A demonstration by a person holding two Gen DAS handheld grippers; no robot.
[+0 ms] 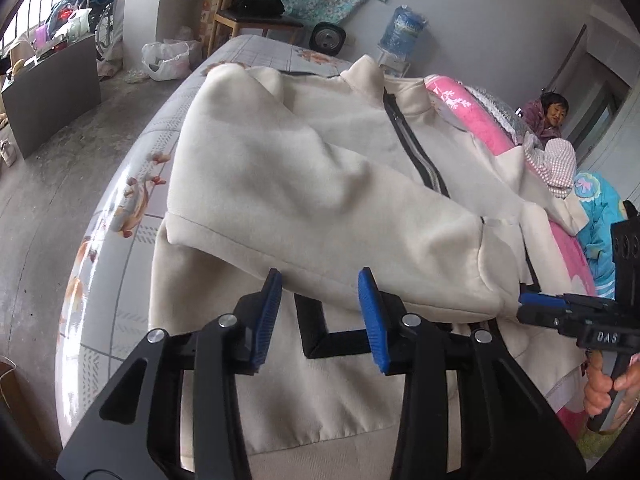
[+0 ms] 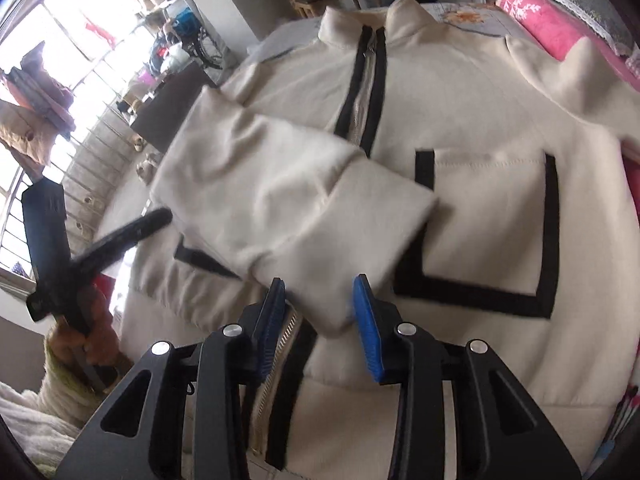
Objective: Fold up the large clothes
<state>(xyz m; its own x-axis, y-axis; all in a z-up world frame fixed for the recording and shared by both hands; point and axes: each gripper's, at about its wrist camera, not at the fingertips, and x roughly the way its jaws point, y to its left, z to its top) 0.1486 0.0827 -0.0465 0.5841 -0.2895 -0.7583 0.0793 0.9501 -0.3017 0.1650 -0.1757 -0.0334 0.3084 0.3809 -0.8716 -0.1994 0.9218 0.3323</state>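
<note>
A cream jacket [image 2: 480, 128] lay zipped on the bed [image 1: 120, 184], one sleeve [image 2: 280, 200] folded across its front. Both claws, left [image 1: 320, 312] and right [image 2: 320, 312], stood part-open astride the sleeve's edge, gripping nothing; closing carelessly risked dragging the fold askew.

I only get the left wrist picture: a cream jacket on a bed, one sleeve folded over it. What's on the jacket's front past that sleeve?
Observer: A pocket edged in black on the jacket; the sleeve covers its corner.
Operator: What is under the other gripper?
Observer: Under the right gripper, with the cuff corner between its pads, runs the lower zipper.
Operator: Who carries mine?
Observer: A hand grips the left gripper by its handle.
</note>
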